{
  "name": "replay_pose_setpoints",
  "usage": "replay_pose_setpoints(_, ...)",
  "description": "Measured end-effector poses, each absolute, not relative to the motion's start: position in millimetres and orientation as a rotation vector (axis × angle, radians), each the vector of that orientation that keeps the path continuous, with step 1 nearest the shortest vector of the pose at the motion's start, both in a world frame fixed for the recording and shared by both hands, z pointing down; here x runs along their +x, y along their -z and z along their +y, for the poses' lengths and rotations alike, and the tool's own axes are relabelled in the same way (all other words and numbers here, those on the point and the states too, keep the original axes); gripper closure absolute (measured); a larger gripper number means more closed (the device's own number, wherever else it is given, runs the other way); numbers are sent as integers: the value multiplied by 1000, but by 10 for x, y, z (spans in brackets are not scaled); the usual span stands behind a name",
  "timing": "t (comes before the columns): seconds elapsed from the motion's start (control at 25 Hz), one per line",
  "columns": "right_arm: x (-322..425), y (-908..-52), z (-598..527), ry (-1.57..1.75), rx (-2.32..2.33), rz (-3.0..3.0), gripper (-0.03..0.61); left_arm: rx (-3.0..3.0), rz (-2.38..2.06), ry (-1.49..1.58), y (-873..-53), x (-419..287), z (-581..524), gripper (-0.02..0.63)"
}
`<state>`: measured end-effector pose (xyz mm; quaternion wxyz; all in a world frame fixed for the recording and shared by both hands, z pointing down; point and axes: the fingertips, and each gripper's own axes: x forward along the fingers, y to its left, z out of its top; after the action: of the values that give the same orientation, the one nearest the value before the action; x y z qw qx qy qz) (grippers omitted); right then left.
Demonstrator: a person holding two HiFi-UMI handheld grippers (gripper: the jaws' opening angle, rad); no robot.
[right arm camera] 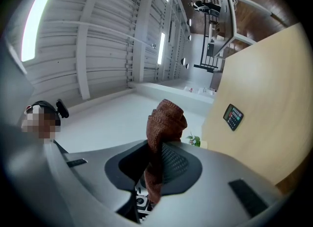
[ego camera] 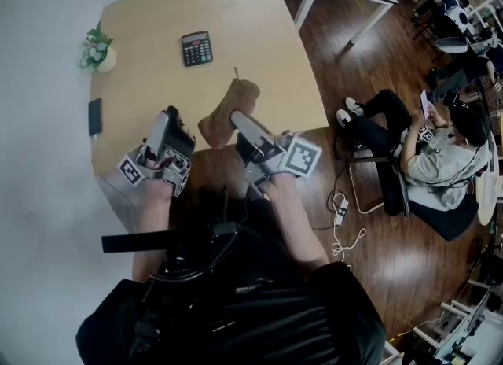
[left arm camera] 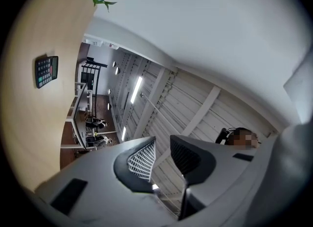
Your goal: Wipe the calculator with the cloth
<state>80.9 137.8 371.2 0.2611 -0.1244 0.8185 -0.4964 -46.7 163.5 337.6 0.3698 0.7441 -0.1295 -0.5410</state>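
**Holding the cloth short of the calculator**

Standing at the left edge of the pale wooden table with rounded corners (ego camera: 236,9) is the only container in sight, a small round cream pot (ego camera: 107,60). It holds a sprig of green leaves with white flowers (ego camera: 94,44). In the head view the pot sits at about 9 o'clock from the black rectangular calculator (ego camera: 196,48), well apart from it.

The calculator lies flat on the tabletop. Its long axis runs nearly from 12 to 6 o'clock, with the display end towards 12 and the keys towards 6. Nothing touches it.

The brown knitted cloth (ego camera: 228,110) is bunched at about 5 o'clock from the calculator, near the table's front edge. The right gripper (ego camera: 240,122) is clamped on it. In the right gripper view the cloth (right arm camera: 165,121) is pinched between the two pads and stands out past the jaw tips in a folded lump.

The left gripper (ego camera: 170,112) is at about 9 o'clock from the cloth. Its jaws stand a little apart with nothing between them, and the left gripper view shows only wall and ceiling through the narrow gap.

A flat dark phone-like slab (ego camera: 95,116) rests on the table's left edge, at 9 o'clock from the left gripper
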Motion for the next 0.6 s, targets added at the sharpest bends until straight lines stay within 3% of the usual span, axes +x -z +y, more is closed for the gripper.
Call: replay_pose_setpoints(0.6, 892, -3747, 1351, 1328, -243, 2282, 522, 1905, -495, 1327, -3482, -256, 1698, 560)
